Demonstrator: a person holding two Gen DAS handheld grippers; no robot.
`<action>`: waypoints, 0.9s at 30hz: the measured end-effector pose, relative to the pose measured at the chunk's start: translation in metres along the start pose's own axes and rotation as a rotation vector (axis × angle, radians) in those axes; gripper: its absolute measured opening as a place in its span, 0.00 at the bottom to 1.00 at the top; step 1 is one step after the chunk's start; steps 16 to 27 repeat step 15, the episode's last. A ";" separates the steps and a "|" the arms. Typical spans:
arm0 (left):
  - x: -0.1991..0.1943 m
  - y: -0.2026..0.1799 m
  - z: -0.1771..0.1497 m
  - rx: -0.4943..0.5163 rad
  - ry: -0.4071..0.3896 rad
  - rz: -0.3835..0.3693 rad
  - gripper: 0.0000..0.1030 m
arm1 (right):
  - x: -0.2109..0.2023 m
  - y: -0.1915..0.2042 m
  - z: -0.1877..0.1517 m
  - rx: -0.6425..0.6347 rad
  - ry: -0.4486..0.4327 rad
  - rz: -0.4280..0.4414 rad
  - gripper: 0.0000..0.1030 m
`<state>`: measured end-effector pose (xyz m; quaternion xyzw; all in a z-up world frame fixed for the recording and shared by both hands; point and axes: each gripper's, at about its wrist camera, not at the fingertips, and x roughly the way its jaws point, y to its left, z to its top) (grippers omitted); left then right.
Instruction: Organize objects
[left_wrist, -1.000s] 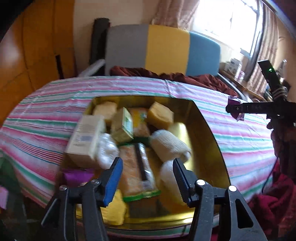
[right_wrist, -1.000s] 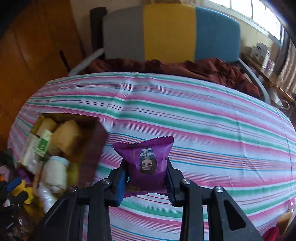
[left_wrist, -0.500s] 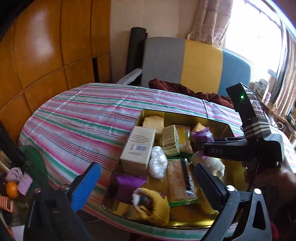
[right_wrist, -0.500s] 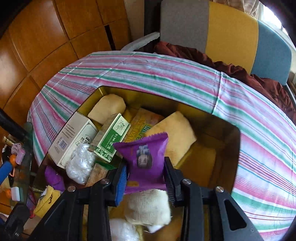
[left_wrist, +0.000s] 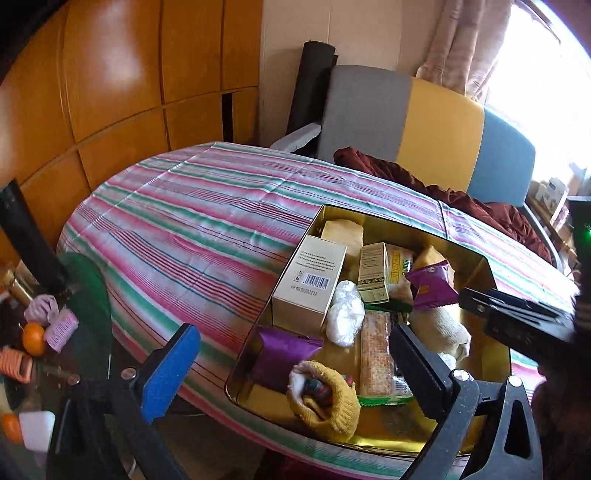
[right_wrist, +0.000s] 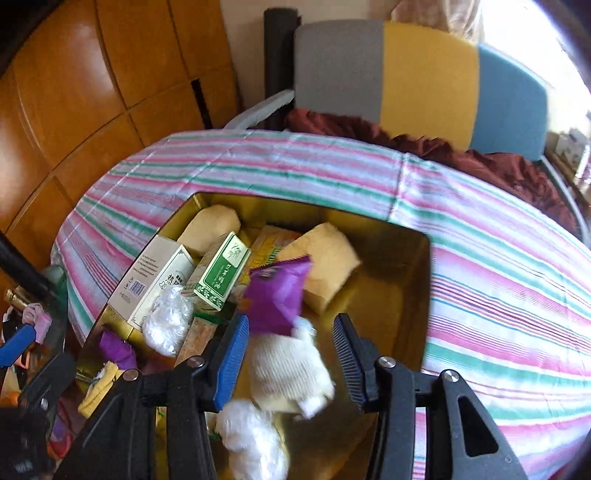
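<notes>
- Across the middle of both views lies the table under its pink, green and white striped cloth (left_wrist: 192, 236), with a grey, yellow and blue padded chair back (right_wrist: 413, 77) behind it.
- On that cloth sits your rectangular gold metal tin (left_wrist: 476, 258), open at the top and crowded with packets and boxes.
- Your left gripper (left_wrist: 295, 365) hangs over the tin's near corner with its jaws spread as wide as they go and nothing between them; one blue pad (left_wrist: 171, 373) shows over the cloth's edge.
- Your right gripper (right_wrist: 290, 354) points down into the tin, its jaws opening; the pads stand clear on both sides.
- A tall cream cardboard box with a barcode (left_wrist: 312, 280) leans against the tin's left wall.
- A rolled cream knitted sock (right_wrist: 286, 369) lies in the tin between your right gripper's fingers, not pinched.
- The purple foil snack packet with a small printed face (right_wrist: 277, 295) is blurred just beyond your right fingertips, tilted, over the sock; you cannot tell from these views whether it touches anything yet.
- Beside it stands a narrow green and white carton (right_wrist: 219, 277), and behind it a yellow sponge-like block (right_wrist: 325, 258).
- A second purple foil packet (left_wrist: 280, 354) rests at the tin's near-left corner, next to a mustard-yellow knitted sock (left_wrist: 325, 398).
- Two crumpled white plastic wads (right_wrist: 168, 319) lie among the items.
</notes>
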<state>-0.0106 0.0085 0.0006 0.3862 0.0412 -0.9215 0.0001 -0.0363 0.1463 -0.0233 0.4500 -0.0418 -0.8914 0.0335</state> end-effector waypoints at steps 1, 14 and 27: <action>-0.001 0.000 -0.001 -0.001 -0.007 0.002 1.00 | -0.006 -0.001 -0.004 0.003 -0.014 -0.011 0.47; -0.016 -0.011 -0.014 0.034 -0.057 -0.043 0.98 | -0.044 -0.014 -0.050 0.066 -0.089 -0.116 0.47; -0.016 -0.011 -0.014 0.036 -0.057 -0.042 0.99 | -0.045 -0.014 -0.051 0.068 -0.091 -0.117 0.47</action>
